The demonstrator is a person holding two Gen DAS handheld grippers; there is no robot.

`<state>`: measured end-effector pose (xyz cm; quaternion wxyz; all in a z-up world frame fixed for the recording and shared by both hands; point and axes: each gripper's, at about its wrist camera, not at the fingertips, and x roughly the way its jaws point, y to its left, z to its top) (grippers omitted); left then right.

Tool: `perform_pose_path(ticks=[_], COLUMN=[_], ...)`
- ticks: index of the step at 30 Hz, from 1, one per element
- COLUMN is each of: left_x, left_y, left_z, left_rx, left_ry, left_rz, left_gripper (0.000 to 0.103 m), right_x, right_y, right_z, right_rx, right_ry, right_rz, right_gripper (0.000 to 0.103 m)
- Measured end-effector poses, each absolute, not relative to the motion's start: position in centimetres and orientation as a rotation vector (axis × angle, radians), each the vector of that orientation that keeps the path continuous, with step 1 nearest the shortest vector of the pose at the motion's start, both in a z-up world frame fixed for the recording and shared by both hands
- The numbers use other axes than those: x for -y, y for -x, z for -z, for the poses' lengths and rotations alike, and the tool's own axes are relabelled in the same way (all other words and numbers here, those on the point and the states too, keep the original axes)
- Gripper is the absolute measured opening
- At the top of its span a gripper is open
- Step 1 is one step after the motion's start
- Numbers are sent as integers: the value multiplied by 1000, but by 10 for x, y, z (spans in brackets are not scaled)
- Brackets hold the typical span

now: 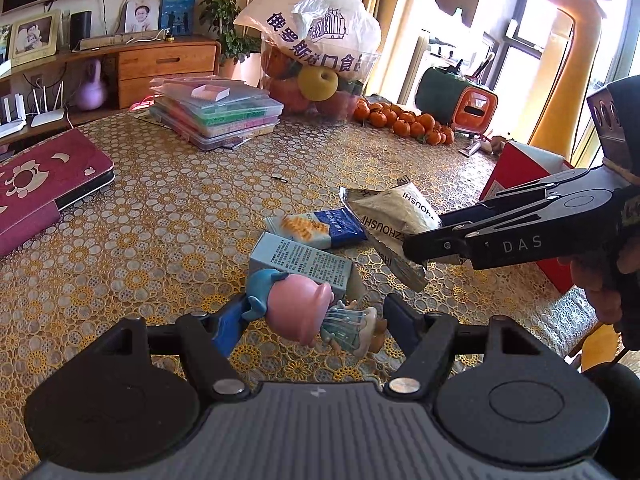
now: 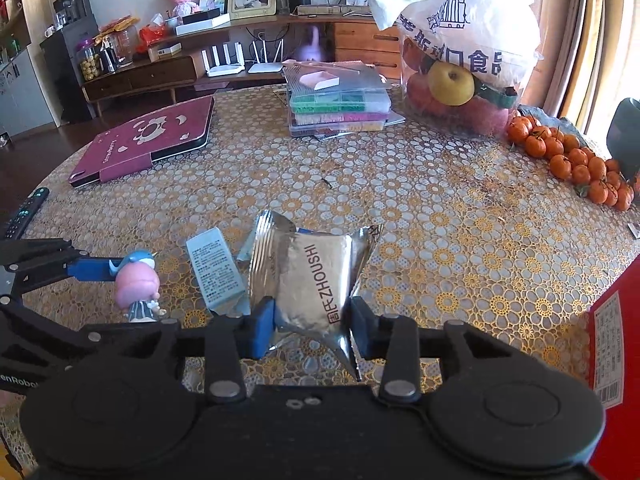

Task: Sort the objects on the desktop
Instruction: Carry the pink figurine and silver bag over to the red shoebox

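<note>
A figurine (image 1: 300,312) with pink hair and a blue whale hat lies sideways between the fingers of my left gripper (image 1: 316,318), which is shut on it from head to base. In the right wrist view the figurine (image 2: 138,286) stands upright, with a blue left finger (image 2: 90,270) against its hat. My right gripper (image 2: 312,332) is shut on a silver snack packet (image 2: 316,276) marked ZHOUSHI, held just above the table. From the left wrist view the right gripper (image 1: 418,250) clamps the packet (image 1: 394,212) at its near edge.
A light blue carton (image 1: 300,262) and a blue-and-white sachet (image 1: 320,226) lie beside the packet. A red box (image 2: 610,360) stands at the right edge. Further back are stacked plastic cases (image 2: 340,108), a fruit bag (image 2: 464,52), tangerines (image 2: 572,160) and a maroon tablet case (image 2: 144,140).
</note>
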<state>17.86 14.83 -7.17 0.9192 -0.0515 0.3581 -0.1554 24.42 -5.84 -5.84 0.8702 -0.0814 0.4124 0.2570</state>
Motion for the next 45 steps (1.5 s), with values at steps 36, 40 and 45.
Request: perform_pose_path(ticks=[36,40,45], left_x=[-58,-43,-23], left_y=[-86,-76,-69], left_z=[-18,-25,-33], left_rx=[-713,-705,-700], left_ry=[150,151,132], left_rz=[288,302,324], left_gripper=[73,73,73], right_x=[160,177,200], right_y=[-117,-105,-94], right_z=[-7,-11,-19], right_rx=[-748,-743,-723], right_ry=[29,7,-9], right_rz=[-533,-522,-506], right_gripper=[39,39,39])
